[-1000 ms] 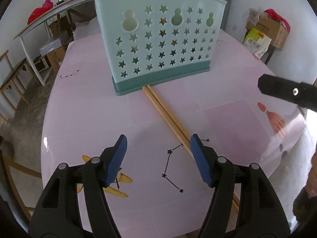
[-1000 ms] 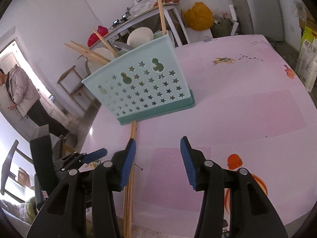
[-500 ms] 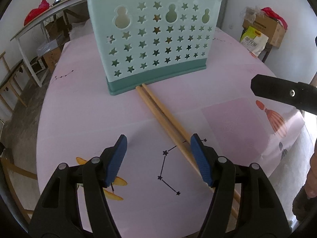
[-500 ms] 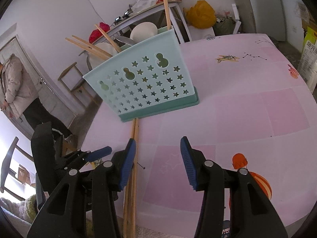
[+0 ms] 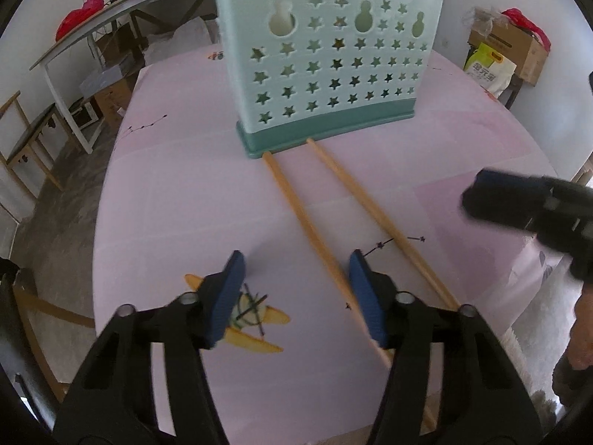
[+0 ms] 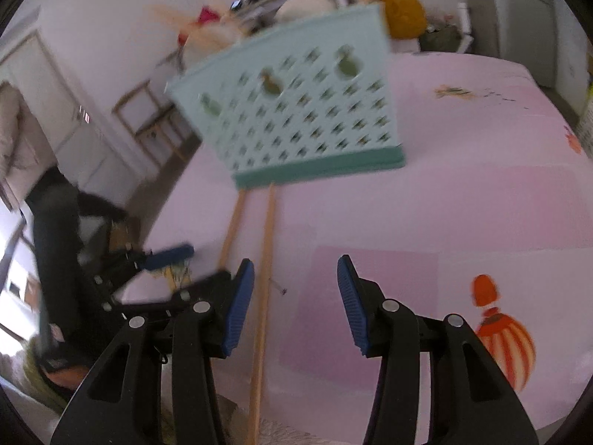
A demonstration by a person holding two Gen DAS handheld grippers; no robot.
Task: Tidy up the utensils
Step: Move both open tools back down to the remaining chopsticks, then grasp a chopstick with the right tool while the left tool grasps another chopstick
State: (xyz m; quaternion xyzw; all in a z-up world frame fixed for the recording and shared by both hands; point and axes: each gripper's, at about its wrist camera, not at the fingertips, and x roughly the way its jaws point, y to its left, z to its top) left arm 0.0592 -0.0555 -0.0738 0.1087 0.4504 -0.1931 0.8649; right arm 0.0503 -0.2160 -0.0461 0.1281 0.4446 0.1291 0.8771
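Both the left gripper point(image 5: 296, 278) and right gripper point(image 6: 294, 289) gape empty. Two chopsticks point(image 5: 318, 237) lie on the table point(image 5: 166, 204), ends meeting the holder point(image 5: 326, 70) at twelve o'clock (apparently part-filled already); they remain unstowed.

the pale mint perforated plastic utensil holder point(image 5: 326, 70) looks smooth and matt. two long chopsticks point(image 5: 296, 207) are bare light wood. the round pink printed table cover point(image 5: 178, 200) has a faint sheen.

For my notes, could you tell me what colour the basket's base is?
Darker teal base, clearest in left wrist view.
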